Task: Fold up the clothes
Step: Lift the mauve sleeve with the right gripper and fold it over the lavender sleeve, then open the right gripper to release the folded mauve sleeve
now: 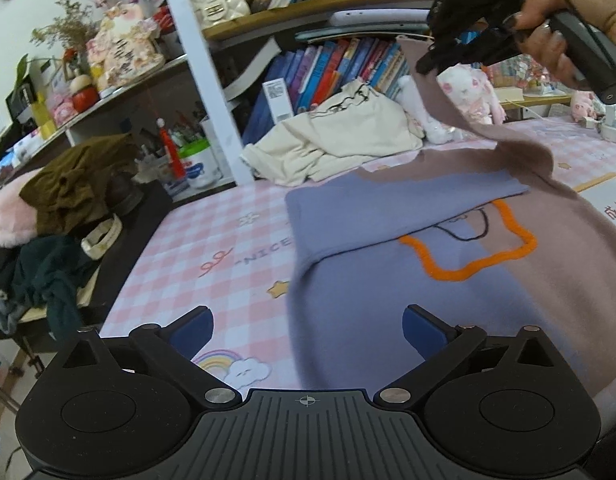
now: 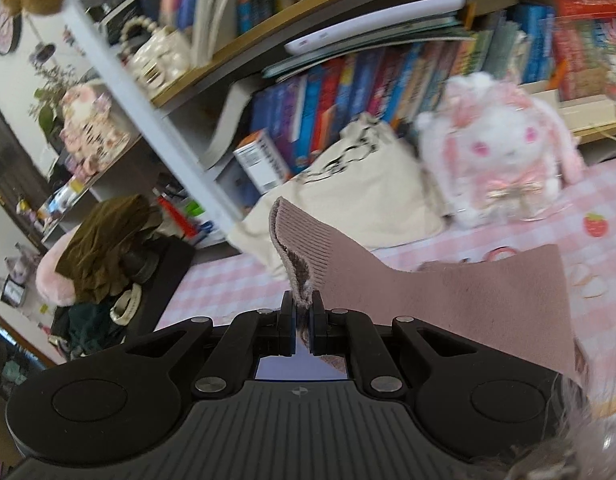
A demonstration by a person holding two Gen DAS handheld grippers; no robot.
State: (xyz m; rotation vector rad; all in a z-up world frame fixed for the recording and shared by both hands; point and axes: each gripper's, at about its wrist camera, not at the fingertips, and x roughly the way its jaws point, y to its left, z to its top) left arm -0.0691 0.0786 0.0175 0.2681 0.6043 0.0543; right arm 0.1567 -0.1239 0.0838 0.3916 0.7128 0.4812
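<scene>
A sweater, half lavender and half mauve with an orange outline on its front, lies on the pink checked cloth. Its lavender sleeve is folded across the body. My left gripper is open and empty, low over the sweater's left edge. My right gripper is shut on the ribbed cuff of the mauve sleeve and holds it up in the air. In the left wrist view the right gripper is at the top right with the mauve sleeve hanging from it.
A cream garment lies bunched at the back by the bookshelf. A white plush rabbit sits at the back right. Dark clothes and an olive garment are piled at the left, off the cloth.
</scene>
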